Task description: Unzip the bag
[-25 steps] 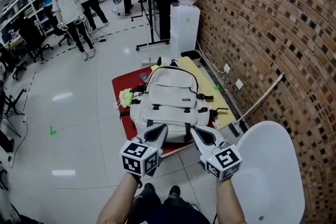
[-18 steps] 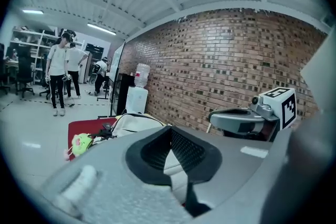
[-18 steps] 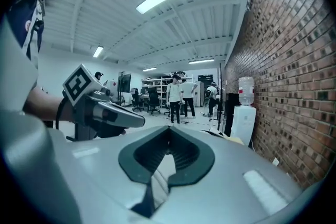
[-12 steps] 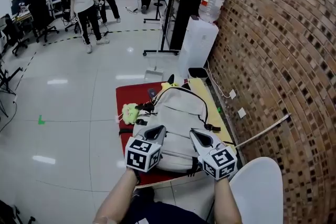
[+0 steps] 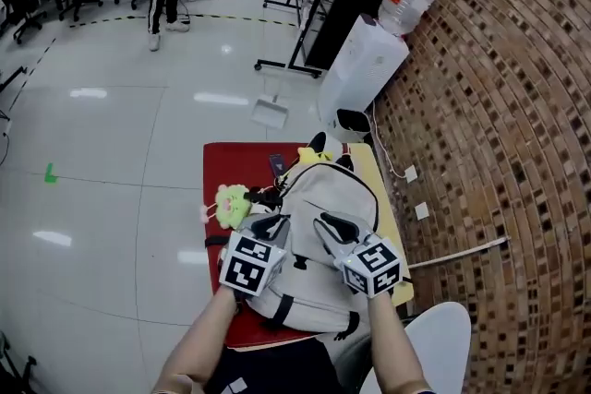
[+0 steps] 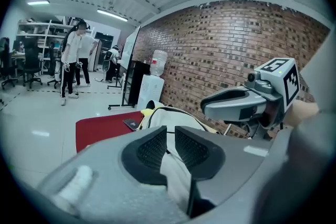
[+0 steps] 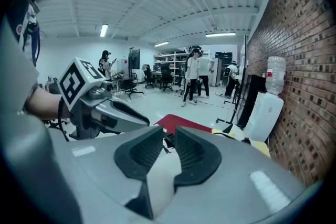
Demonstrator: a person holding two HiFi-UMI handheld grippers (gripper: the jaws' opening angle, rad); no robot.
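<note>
Left gripper [image 5: 274, 224] and right gripper [image 5: 331, 226] are poised side by side over the near half of a pale backpack [image 5: 325, 197]. Their jaws have just been opening, are slightly spread, and hold nothing. The backpack lies flat along the right edge of the red tabletop [image 5: 229, 163]. Likely slip: the narrow jaws catch loose fabric instead of the zip pull and drag the backpack.

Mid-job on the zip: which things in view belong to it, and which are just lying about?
For the job: backpack; left gripper and right gripper, both over it, jaws have just been opening, nothing between them.

Lying about: green plush toy; dark flat device; red mat beneath the backpack; water dispenser; white chair.
</note>
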